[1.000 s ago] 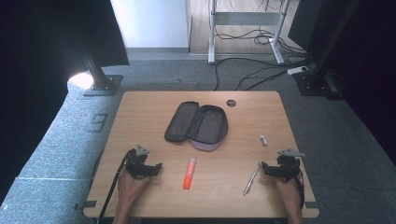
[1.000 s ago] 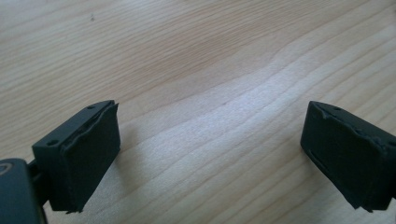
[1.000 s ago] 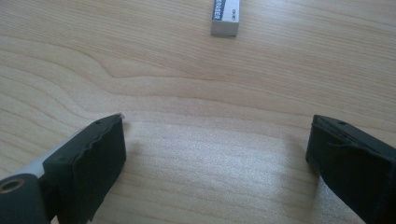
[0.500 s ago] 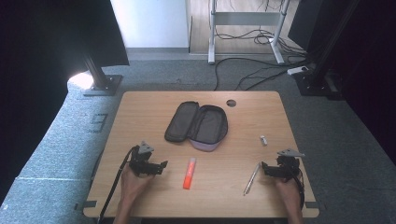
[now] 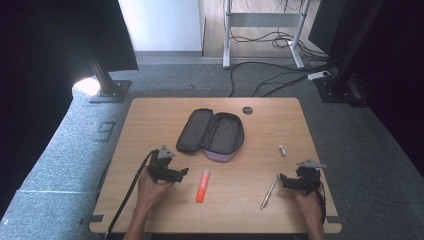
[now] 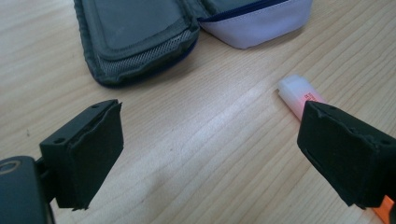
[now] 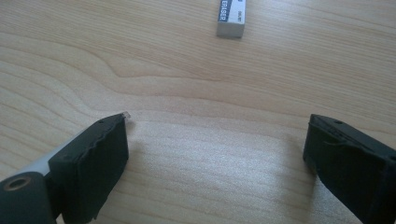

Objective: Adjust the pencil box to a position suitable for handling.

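An open pencil case [image 5: 212, 134] lies in the middle of the wooden table [image 5: 150, 115], grey inside with a pale lilac shell [image 6: 254, 23]. An orange marker [image 5: 202, 185] lies in front of it, its pale cap [image 6: 299, 93] showing beside my left gripper's right jaw. My left gripper [image 5: 181, 172] is open, just left of the marker. A silver pen [image 5: 269, 191] lies at the right, next to my open right gripper [image 5: 284, 181]. A small white eraser [image 5: 282, 150] sits farther back; it appears ahead of the right gripper's jaws [image 7: 231, 16].
A dark round hole [image 5: 247, 110] is in the table behind the case. Cables trail from both grippers off the table's front edge. Grey carpet, stand legs and floor cables surround the table.
My left gripper has moved right, toward the orange marker. The right gripper has stayed where it was beside the pen.
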The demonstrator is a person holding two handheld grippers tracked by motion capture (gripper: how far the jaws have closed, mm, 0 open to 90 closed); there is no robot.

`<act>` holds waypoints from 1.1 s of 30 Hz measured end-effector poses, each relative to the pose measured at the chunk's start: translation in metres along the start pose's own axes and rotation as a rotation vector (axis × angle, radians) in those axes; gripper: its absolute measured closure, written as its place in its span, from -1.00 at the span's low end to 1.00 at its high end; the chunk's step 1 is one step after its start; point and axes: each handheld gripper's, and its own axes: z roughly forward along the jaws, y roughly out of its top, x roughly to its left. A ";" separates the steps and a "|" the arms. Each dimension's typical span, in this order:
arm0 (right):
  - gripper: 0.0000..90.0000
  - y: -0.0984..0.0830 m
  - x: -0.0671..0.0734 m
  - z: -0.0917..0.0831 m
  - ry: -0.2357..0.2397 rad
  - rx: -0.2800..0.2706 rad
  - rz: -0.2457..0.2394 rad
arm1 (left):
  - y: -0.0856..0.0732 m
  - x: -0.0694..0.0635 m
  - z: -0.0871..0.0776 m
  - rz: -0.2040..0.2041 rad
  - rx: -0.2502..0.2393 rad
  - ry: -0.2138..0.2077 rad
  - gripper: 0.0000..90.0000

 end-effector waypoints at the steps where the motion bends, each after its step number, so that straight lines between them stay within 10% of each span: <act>1: -0.86 0.000 0.000 0.000 0.000 0.000 0.000 | 0.002 -0.001 0.000 0.006 -0.002 0.001 -0.84; 22: -0.86 0.000 0.000 0.000 0.001 -0.001 -0.001 | 0.053 -0.026 0.031 0.112 0.012 -0.077 -0.69; 33: -0.86 0.000 0.000 0.000 0.001 0.000 -0.001 | 0.067 -0.025 0.046 0.088 -0.013 -0.156 -0.55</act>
